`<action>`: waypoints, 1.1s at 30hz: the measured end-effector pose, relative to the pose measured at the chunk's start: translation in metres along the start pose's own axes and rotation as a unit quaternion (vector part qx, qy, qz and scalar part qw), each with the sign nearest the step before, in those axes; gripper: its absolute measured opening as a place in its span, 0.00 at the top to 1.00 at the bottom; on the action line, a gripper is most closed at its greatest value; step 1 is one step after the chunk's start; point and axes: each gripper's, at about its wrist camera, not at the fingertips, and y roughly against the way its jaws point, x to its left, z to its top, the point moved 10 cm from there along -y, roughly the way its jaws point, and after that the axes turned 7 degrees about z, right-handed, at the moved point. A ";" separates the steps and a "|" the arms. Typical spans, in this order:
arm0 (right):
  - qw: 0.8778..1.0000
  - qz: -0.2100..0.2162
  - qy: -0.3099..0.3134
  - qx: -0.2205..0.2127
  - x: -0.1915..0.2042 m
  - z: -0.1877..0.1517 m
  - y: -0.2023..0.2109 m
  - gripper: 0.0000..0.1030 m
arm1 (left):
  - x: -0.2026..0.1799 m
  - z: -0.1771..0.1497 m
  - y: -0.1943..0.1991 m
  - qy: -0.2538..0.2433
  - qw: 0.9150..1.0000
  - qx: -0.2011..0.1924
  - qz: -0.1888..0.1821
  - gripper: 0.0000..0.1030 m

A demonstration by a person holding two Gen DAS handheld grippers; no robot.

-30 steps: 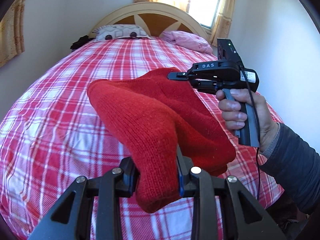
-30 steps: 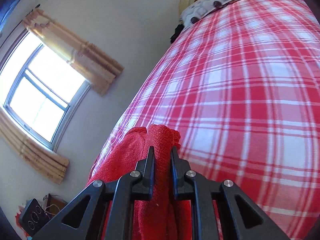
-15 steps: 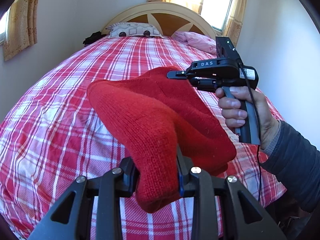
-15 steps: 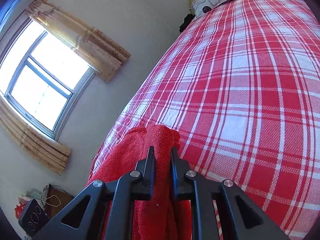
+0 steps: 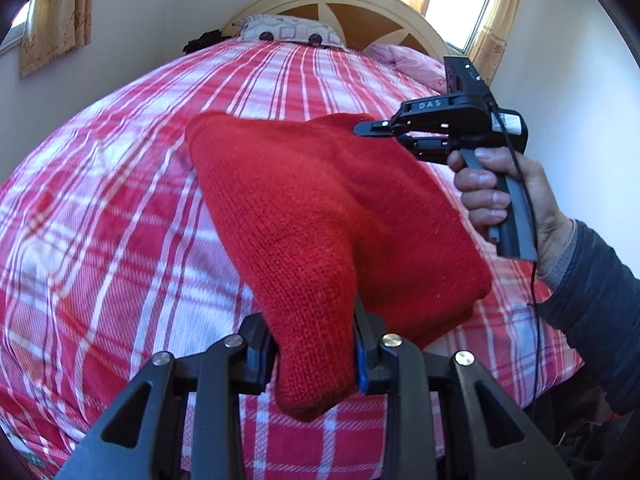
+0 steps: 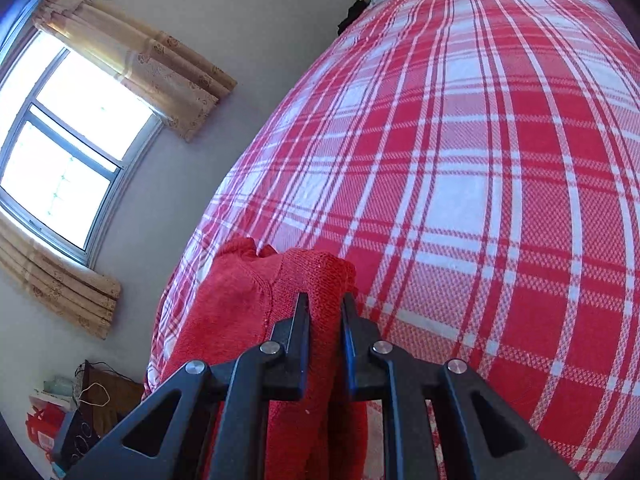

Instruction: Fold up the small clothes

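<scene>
**Red knit garment held up between two tongs above the plaid bed**

The red knit garment (image 5: 320,208) is a thick, plain-stitched piece in a solid bright red, with no pattern or trim visible. It hangs doubled over itself in soft folds, bulging at the middle and drooping to a rounded lower corner on the right side of the left wrist view. It is lifted off the bed (image 5: 100,240), stretched between the two tools.

The left tongs (image 5: 316,344) are clamped on a bunched corner of the garment, which spills down past the fingers in a blunt tip. The right tongs (image 6: 325,316) are closed on a folded edge of the same garment; in the left wrist view they pinch its far upper corner, with the person's right hand (image 5: 504,196) wrapped round the black handle.

The bed beneath is covered by a red and white plaid sheet. At its head lie a patterned pillow (image 5: 292,34) and a pink pillow (image 5: 404,64) against a curved wooden headboard (image 5: 340,4). A curtained window (image 6: 60,148) stands in the wall beside the bed.
</scene>
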 end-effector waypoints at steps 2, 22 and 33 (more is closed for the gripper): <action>1.000 0.005 -0.009 0.007 0.000 -0.008 0.005 0.76 | 0.005 -0.008 -0.004 0.006 1.000 0.004 -0.004 0.69; 0.995 -0.027 0.051 0.083 0.044 -0.189 0.064 0.84 | -0.005 -0.021 0.001 0.006 1.000 -0.005 0.007 0.65; 0.996 -0.066 0.055 0.032 0.035 -0.202 0.074 0.69 | -0.003 -0.035 0.003 -0.011 1.000 -0.012 0.020 0.38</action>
